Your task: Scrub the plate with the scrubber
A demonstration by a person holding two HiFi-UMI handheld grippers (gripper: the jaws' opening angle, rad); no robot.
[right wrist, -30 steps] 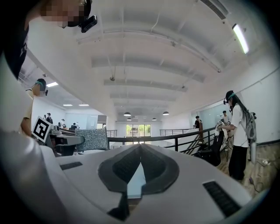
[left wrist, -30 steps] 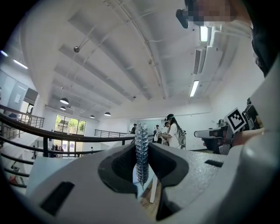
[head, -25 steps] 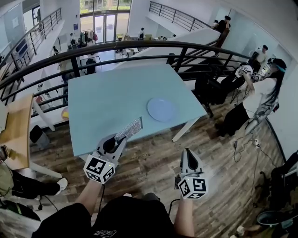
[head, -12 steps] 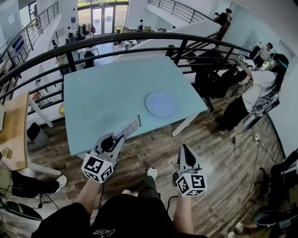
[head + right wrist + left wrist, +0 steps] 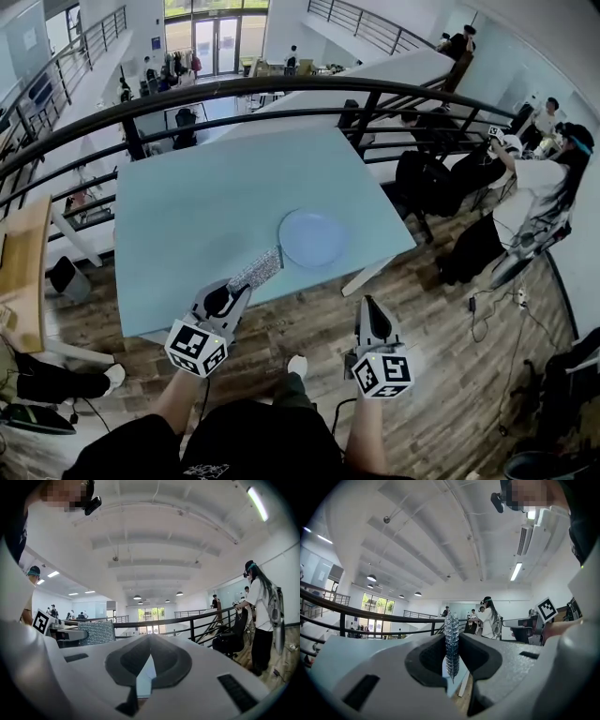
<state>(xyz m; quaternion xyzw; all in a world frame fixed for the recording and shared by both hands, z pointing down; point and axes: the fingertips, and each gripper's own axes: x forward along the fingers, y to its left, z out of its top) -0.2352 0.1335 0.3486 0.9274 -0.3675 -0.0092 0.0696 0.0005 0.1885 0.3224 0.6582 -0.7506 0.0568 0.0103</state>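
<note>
Clamping the scrubber (image 5: 451, 644) edge-on, the left gripper (image 5: 451, 654) has its jaws pressed against both flat faces of the silvery mesh pad, which stands up between them and reaches past their tips. In the head view the left gripper (image 5: 238, 287) sits over the near edge of the pale blue table (image 5: 197, 202), and the scrubber (image 5: 256, 267) slants out from it toward the plate (image 5: 312, 237). The pad's far end lies at the plate's near-left rim; whether it touches the rim or hangs above it cannot be told. The pad's held end is buried in the jaws.

The right gripper (image 5: 149, 660) has its jaws closed, the tips meeting with nothing between them; only a sliver of table shows through the slot behind the tips. In the head view the right gripper (image 5: 370, 306) is off the table, over the wooden floor (image 5: 441, 328), right of the left one and well apart from the plate. From its own camera the scrubber (image 5: 96, 633) shows at the left.

The plate lies flat near the table's right front corner, seen only from the head camera. Both forearms are cut off by the frame's lower edge.
</note>
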